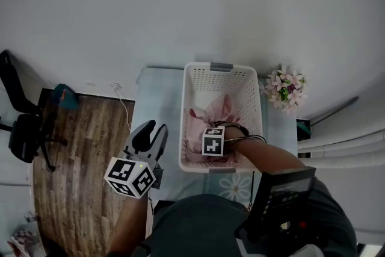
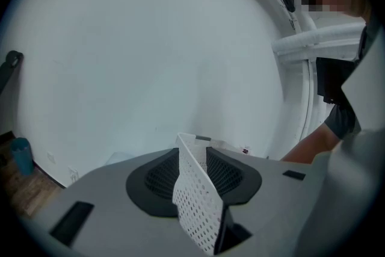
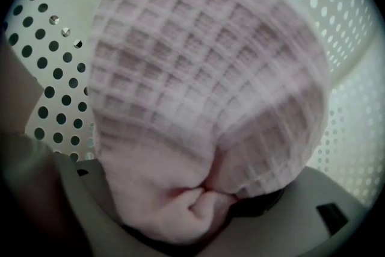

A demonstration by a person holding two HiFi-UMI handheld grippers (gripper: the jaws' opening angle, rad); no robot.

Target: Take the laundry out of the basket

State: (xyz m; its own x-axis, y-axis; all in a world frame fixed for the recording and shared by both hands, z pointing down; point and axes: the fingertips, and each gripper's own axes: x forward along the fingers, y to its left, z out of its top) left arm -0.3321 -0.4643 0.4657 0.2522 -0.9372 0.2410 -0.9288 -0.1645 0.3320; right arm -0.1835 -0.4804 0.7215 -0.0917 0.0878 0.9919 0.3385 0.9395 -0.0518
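Observation:
A white perforated laundry basket (image 1: 252, 99) stands on a pale blue table (image 1: 157, 93). Pink laundry (image 1: 213, 112) lies bunched inside it. My right gripper (image 1: 210, 132) reaches down into the basket, its marker cube on top. In the right gripper view a pink waffle-weave cloth (image 3: 204, 69) fills the picture and is pinched into folds between the jaws of my right gripper (image 3: 201, 198). My left gripper (image 1: 150, 132) is at the basket's left side. In the left gripper view the basket's wall (image 2: 195, 201) stands edge-on between the jaws of my left gripper (image 2: 195, 174), with a gap to the pads.
A bunch of pink flowers (image 1: 286, 88) stands right of the basket. Left of the table are wooden floor (image 1: 84, 147), a black office chair (image 1: 21, 123) and a teal object (image 1: 63, 96). A white wall lies behind. A dark device (image 1: 283, 195) hangs at the person's chest.

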